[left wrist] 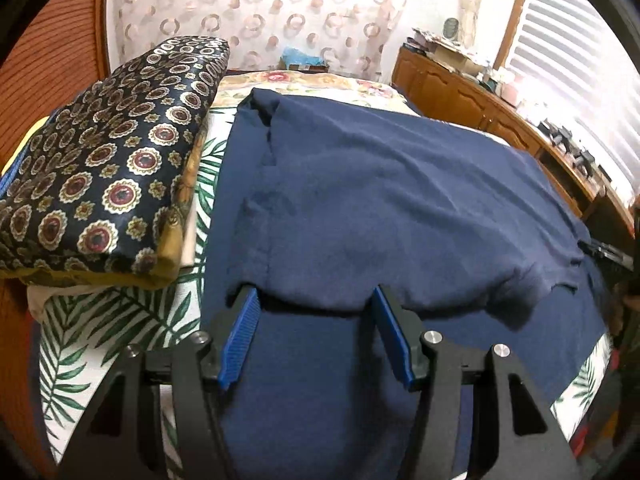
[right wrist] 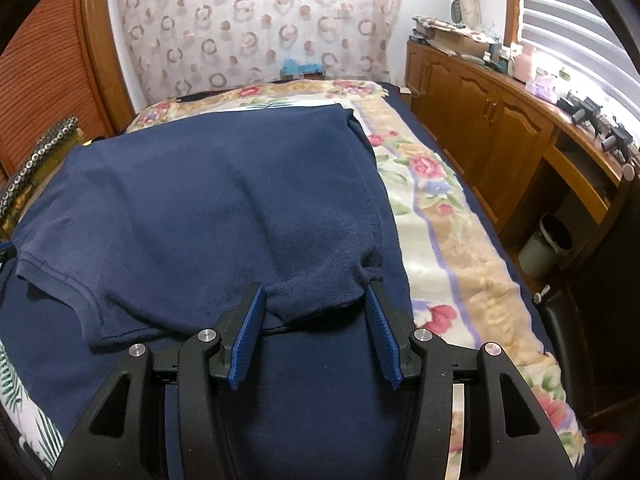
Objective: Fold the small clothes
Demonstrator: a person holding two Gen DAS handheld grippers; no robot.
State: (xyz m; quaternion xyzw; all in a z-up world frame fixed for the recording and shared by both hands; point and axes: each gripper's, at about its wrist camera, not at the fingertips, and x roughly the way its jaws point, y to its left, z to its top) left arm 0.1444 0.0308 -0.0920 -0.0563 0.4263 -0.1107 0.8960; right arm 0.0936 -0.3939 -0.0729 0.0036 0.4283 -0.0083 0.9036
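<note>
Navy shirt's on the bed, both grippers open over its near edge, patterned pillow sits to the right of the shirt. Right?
Not quite. The patterned pillow lies left of the navy shirt, as the left wrist view shows. The rest holds: the shirt is on the bed, and the left gripper and right gripper stand open over its near edge.

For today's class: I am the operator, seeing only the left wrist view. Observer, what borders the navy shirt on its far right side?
Observer: A floral blanket lies along the navy shirt on that side.
Operator: How does the right gripper stand?
Observer: The right gripper has its jaws apart astride a bunched fold of the shirt; its pads do not visibly press on it.
Operator: Anything on the floor by the cabinets?
Observer: A pale bin stands beneath the wooden counter.
</note>
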